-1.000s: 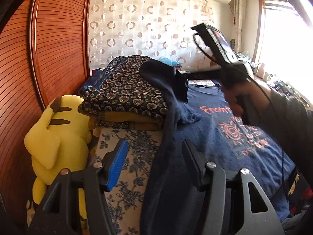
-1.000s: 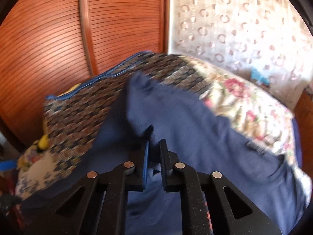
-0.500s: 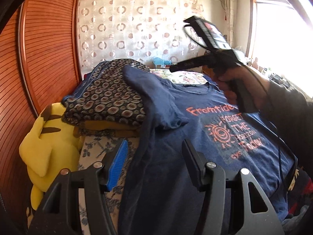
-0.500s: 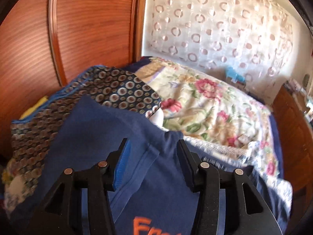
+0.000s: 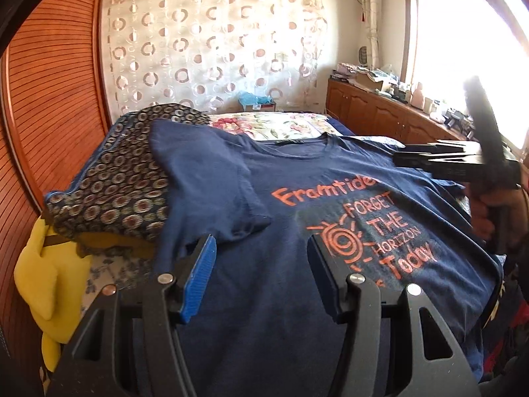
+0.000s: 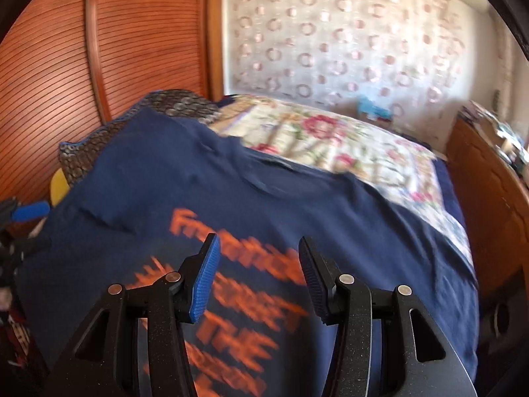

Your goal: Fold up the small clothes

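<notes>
A navy T-shirt (image 5: pixel 297 178) with orange print lies face up, spread across the bed; it also shows in the right wrist view (image 6: pixel 264 192). Its left sleeve (image 5: pixel 205 178) lies folded in over the body, partly on a patterned cushion. My left gripper (image 5: pixel 261 264) is open and empty, low over the shirt's lower left part. My right gripper (image 6: pixel 258 271) is open and empty above the printed chest; it shows in the left wrist view (image 5: pixel 463 162) at the right, held by a hand.
A dark circle-patterned cushion (image 5: pixel 125 182) and a yellow plush toy (image 5: pixel 49 271) lie left of the shirt. A floral bedspread (image 6: pixel 330 139) lies beyond the collar. A wooden sliding door (image 5: pixel 49 99) stands left; a wooden cabinet (image 6: pixel 489 198) runs along the right.
My right gripper let go of the left sleeve, opened, and pulled back to the right. The sleeve now lies on the shirt. My left gripper shifted right over the shirt.
</notes>
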The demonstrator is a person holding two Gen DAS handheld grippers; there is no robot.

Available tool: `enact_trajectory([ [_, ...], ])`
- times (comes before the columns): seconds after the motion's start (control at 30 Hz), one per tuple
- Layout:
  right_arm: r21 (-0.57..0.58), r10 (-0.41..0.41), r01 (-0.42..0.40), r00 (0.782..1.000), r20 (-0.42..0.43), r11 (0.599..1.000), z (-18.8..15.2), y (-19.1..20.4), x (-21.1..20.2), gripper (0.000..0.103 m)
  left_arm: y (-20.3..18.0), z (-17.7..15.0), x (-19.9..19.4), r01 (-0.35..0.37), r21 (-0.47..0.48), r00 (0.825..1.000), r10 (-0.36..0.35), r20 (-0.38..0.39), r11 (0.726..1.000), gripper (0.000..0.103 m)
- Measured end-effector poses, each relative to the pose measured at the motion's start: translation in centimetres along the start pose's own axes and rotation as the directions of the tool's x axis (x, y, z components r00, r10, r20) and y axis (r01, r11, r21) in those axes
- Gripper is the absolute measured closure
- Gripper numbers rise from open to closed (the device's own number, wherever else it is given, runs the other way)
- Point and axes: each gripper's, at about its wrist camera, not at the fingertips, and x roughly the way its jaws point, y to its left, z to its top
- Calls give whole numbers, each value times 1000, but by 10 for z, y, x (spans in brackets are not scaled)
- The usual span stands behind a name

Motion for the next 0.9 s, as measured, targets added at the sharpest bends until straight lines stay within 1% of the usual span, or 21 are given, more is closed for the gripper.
enact_trajectory([
  [0.03, 40, -11, 11, 1000, 2, 999, -9, -11, -8, 53, -5, 2, 5, 4, 5, 1000, -4, -7, 1000, 47],
  [0.1, 74, -27, 26, 1000, 16, 997, -20, -24, -21, 53, -10, 4, 10, 10, 10, 1000, -10, -12, 1000, 47],
  [0.17, 96, -77, 73, 996, 36, 993, -29, -38, -36, 53, -17, 7, 16, 22, 19, 1000, -22, -22, 1000, 47],
  [0.2, 110, -89, 84, 995, 42, 990, -34, -44, -42, 53, -20, 8, 19, 24, 26, 999, -23, -29, 999, 47],
  [0.27, 134, -108, 101, 993, 43, 986, -42, -59, -52, 51, -26, 10, 28, 24, 44, 999, -22, -50, 999, 46],
  [0.3, 139, -121, 115, 992, 38, 984, -46, -64, -55, 47, -28, 11, 34, 26, 52, 998, -23, -65, 998, 47],
  [0.4, 148, -183, 179, 983, 14, 973, -62, -87, -61, 46, -34, 12, 49, 39, 69, 994, -31, -105, 997, 46],
  [0.57, 222, -237, 239, 971, -38, 945, -88, -133, -68, 46, -40, 10, 72, 46, 92, 984, -30, -175, 995, 46],
  [0.7, 310, -238, 253, 967, -86, 916, -104, -171, -71, 46, -44, 4, 82, 41, 107, 977, -17, -214, 993, 46],
  [0.8, 316, -273, 293, 956, -107, 903, -112, -188, -73, 46, -45, 3, 87, 40, 115, 972, -11, -236, 993, 46],
  [0.9, 338, -274, 304, 952, -134, 891, -119, -204, -70, 46, -44, 4, 87, 48, 110, 970, -20, -242, 993, 46],
])
